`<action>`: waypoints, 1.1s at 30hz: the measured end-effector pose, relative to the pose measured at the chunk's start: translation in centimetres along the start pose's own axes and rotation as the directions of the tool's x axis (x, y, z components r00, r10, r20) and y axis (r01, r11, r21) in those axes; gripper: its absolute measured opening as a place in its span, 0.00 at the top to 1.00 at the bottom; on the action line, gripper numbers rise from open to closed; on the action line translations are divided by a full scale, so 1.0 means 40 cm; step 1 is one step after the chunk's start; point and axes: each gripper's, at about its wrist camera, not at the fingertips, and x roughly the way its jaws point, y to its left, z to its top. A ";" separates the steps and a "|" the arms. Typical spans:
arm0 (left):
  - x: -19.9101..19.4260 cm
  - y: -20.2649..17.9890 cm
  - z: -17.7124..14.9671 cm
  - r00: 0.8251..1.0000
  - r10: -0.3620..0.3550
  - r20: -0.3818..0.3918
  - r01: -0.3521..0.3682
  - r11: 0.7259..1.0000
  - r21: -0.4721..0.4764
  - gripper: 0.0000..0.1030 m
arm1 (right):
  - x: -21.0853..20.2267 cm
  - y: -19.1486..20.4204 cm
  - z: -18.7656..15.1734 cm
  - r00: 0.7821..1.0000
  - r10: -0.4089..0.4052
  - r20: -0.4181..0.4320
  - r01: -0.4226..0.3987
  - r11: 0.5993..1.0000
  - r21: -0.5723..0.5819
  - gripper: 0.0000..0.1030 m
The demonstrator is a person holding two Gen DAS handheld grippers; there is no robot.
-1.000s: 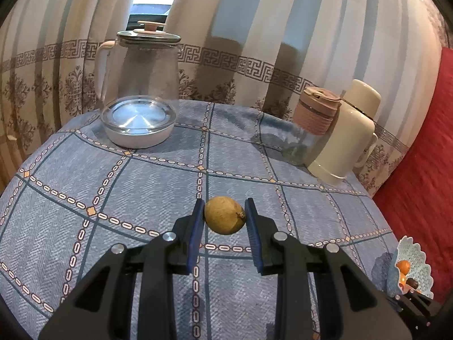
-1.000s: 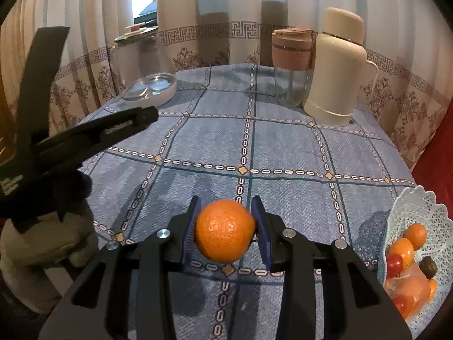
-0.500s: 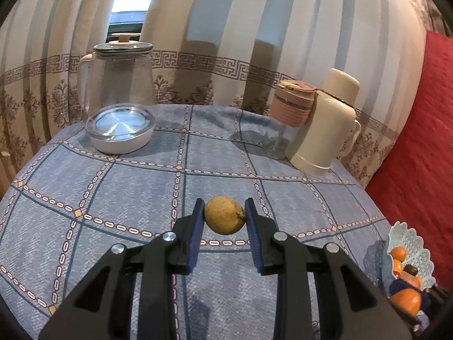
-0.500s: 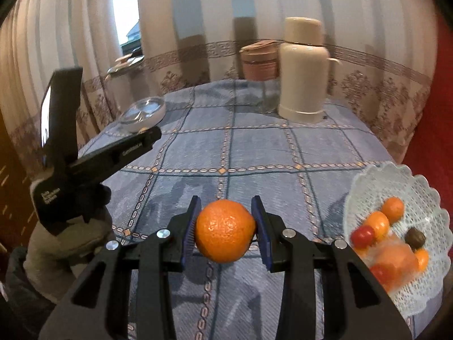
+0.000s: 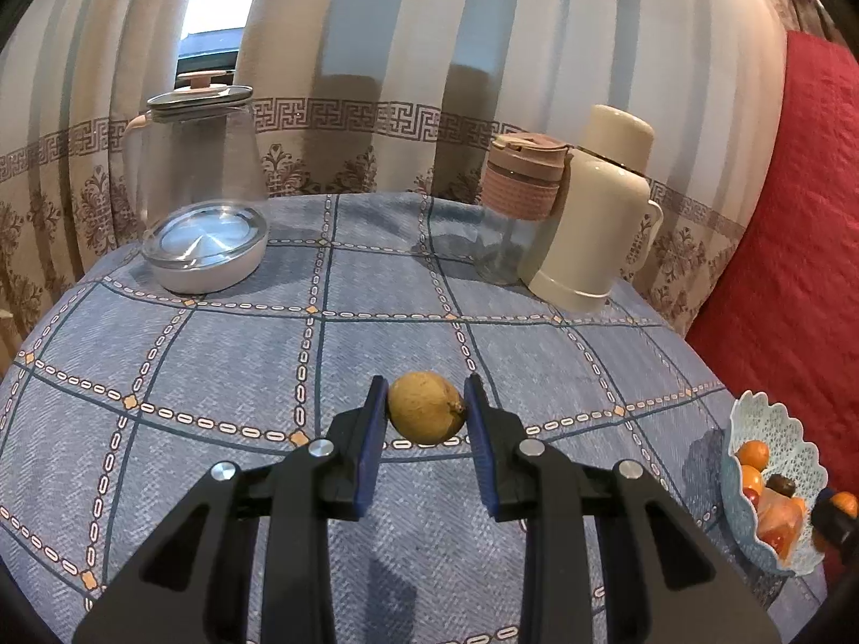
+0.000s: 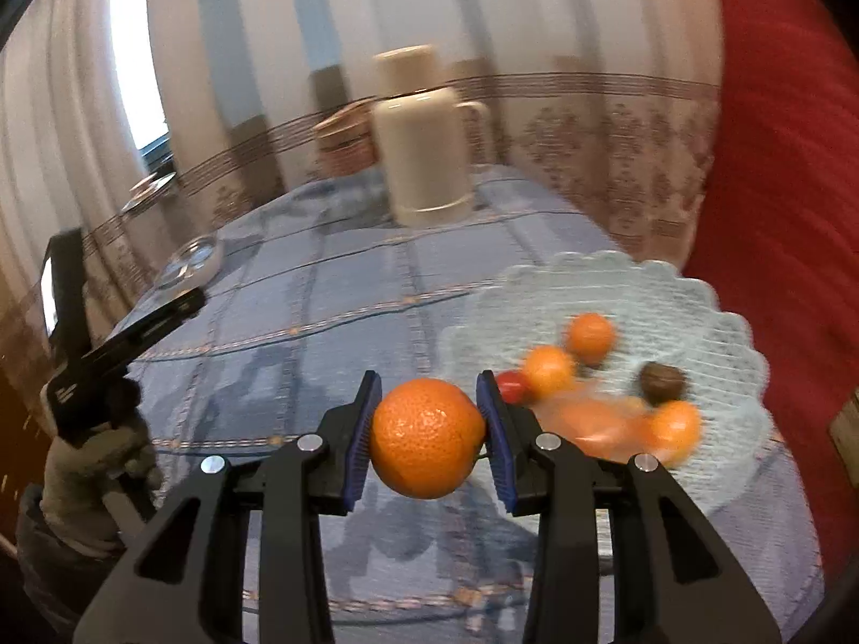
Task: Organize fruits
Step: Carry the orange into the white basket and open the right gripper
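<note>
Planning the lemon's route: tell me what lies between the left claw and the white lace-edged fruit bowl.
Left wrist view: only bare blue checked tablecloth lies between the left claw and the bowl.

A glass kettle (image 5: pixel 198 198) stands upper left on the tabletop (image 5: pixel 215 375); a pink-lidded cup (image 5: pixel 523 204) touches a cream thermos (image 5: pixel 596 214) upper right.

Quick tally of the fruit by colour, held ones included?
Orange: 4, one in the right gripper, three in the bowl at
Yellow-brown: 1, the lemon in the left gripper
Red: 1
Dark brown: 1
Total: 7, not counting a blurred orange-pink mass in the bowl.
</note>
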 end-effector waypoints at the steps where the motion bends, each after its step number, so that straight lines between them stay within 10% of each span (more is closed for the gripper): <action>1: 0.000 -0.001 -0.001 1.000 0.000 -0.001 0.000 1.000 0.002 0.72 | -0.004 -0.016 -0.002 1.000 -0.013 0.001 0.013 1.000 0.009 0.63; 12: 0.012 -0.026 -0.018 1.000 -0.011 -0.022 0.012 0.999 0.030 0.72 | -0.016 -0.194 -0.032 0.993 -0.115 -0.025 0.118 0.985 0.125 0.63; 33: 0.025 -0.027 -0.030 0.999 -0.016 -0.038 0.017 0.999 0.033 0.72 | -0.018 -0.222 -0.046 0.989 -0.146 -0.027 0.148 0.980 0.132 0.53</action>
